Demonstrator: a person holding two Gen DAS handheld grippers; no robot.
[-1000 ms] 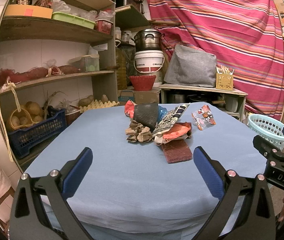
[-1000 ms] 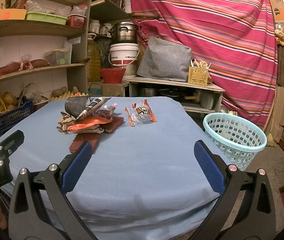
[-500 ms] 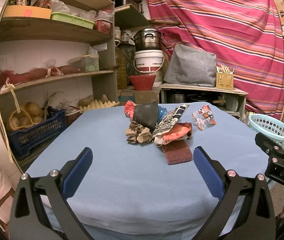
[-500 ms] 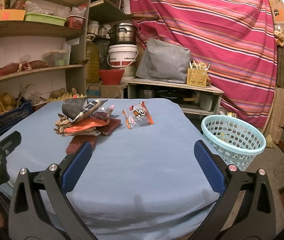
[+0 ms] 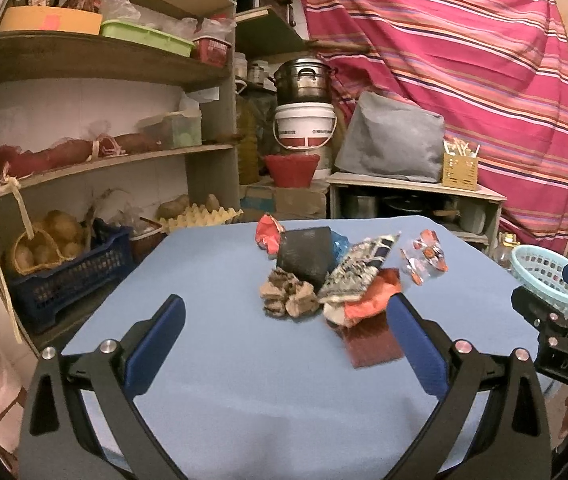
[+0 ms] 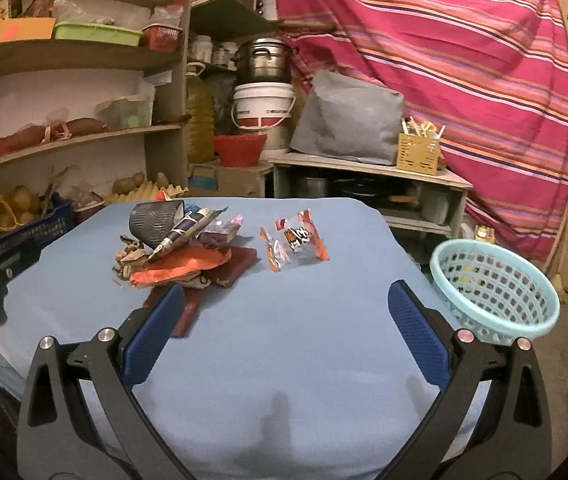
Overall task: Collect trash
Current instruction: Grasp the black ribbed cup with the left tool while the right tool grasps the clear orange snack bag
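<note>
A heap of trash lies mid-table: a dark cup [image 5: 305,255], crumpled brown paper [image 5: 288,300], a patterned wrapper [image 5: 357,270], an orange wrapper [image 5: 371,298] and a dark red pad [image 5: 371,345]. A clear-and-orange snack packet [image 5: 423,258] lies apart to the right. The heap [image 6: 180,248] and packet [image 6: 295,242] also show in the right wrist view. My left gripper [image 5: 284,344] is open and empty, short of the heap. My right gripper [image 6: 284,332] is open and empty, near the table's front. A light blue basket [image 6: 495,292] stands on the floor to the right.
The table [image 5: 220,360] has a blue cloth. Shelves [image 5: 96,160] with baskets and a blue crate [image 5: 68,276] stand left. A low shelf [image 6: 367,164] with a bucket, pot and grey bag stands behind. A striped curtain [image 6: 463,60] hangs at the back.
Both grippers have drifted slightly: the heap and the basket sit a little differently in each view. Both stay open and empty. Nothing on the table has moved.
</note>
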